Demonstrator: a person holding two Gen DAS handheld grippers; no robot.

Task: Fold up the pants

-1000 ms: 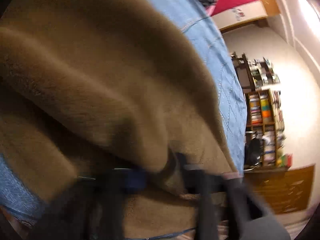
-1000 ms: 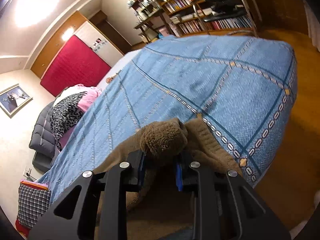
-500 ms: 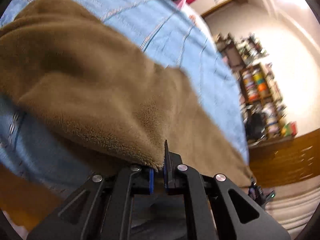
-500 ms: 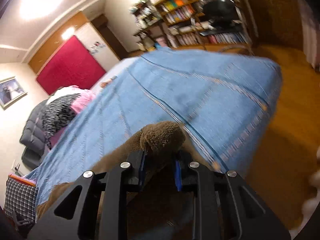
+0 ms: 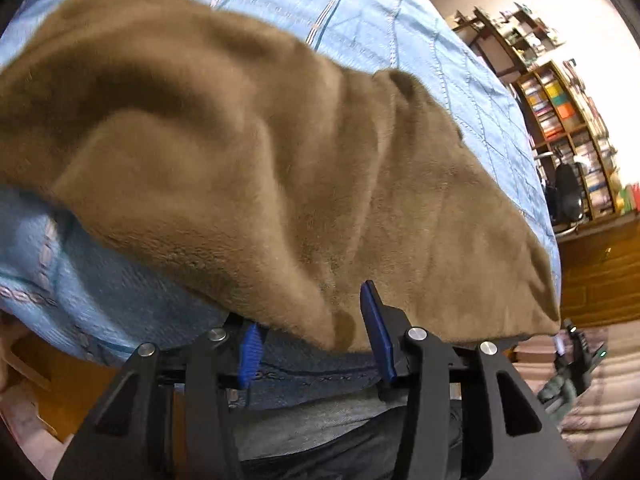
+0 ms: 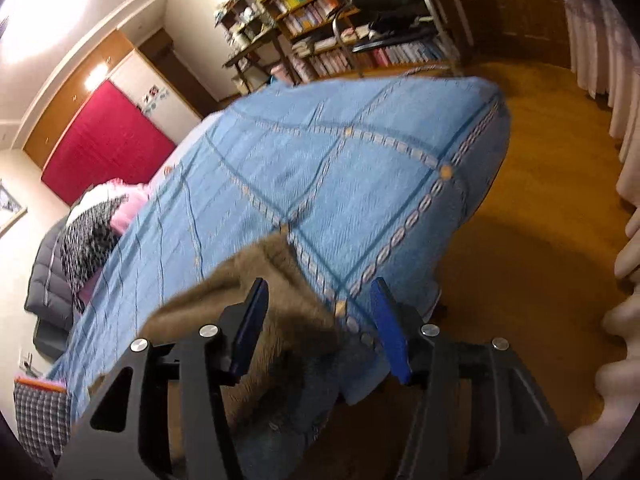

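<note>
Your left gripper and right gripper both have jaws opening, pads clear of the brown fleece pants, which lie bunched on the blue quilted bedspread at its near edge.

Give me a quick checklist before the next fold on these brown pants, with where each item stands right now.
1. Left gripper released: ok, jaws opening, pads off the cloth.
2. Right gripper released: ok, jaws opening, fleece lies between them unpinched.
3. Brown pants resting on the blue bedspread: ok.
4. Pants lying flat: not ok, ridges and a raised fold show.
5. Pants clear of the bed edge: not ok, the near hem sits right at it.
6. Fold edges aligned: cannot tell.
</note>
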